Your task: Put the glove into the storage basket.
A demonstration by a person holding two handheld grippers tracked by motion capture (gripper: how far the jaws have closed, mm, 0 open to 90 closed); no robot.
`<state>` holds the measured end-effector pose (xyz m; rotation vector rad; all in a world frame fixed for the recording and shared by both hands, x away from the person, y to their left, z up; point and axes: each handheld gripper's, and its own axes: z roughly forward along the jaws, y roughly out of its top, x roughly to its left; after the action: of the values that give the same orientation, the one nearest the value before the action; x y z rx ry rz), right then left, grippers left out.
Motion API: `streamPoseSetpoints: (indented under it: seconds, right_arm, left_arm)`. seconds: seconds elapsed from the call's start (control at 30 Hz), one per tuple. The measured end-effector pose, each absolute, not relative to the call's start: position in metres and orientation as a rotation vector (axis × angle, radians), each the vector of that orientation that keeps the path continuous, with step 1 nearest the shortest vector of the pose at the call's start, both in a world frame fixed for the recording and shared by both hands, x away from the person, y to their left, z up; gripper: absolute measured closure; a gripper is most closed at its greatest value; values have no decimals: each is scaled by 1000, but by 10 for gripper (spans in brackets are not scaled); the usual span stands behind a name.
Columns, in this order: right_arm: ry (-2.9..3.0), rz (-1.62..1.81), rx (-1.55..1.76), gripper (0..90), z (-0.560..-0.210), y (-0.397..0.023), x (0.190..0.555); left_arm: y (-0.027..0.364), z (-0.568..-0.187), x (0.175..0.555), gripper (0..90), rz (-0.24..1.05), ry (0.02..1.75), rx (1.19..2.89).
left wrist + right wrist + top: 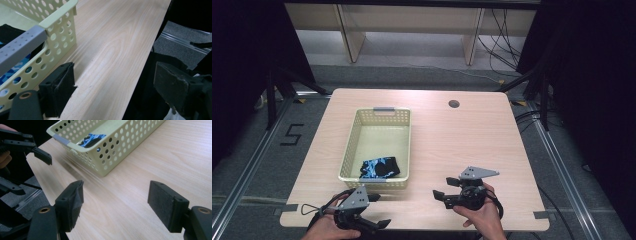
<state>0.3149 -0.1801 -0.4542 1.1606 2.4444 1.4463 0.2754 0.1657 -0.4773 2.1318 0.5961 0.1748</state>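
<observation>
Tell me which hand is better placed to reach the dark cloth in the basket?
Probably left. The left gripper sits just before the basket corner where the cloth lies; the right gripper is farther off. Both are open and empty.

High view looks down; gripper views closely share the basket [377, 145].

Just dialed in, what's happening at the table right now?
A person holds a gripper in each hand at the near edge of the table. Both the left gripper and the right gripper have their jaws open and hold nothing. The perforated yellow basket sits left of centre, with a black and blue cloth item lying at its near end. Neither gripper touches the basket.
</observation>
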Motion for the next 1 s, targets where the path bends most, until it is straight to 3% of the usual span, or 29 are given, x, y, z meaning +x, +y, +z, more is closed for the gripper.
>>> streamPoseSetpoints:
  seconds: [0.3,1.0]
  right_arm:
    - [2464,1428,1182,222,-465,-185,305]
    - [2543,1268,1100,179,-488,-184,279]
  left_arm:
    - [166,-487,271,168,181,623,2142]
    - [159,-502,262,163,216,597,2201]
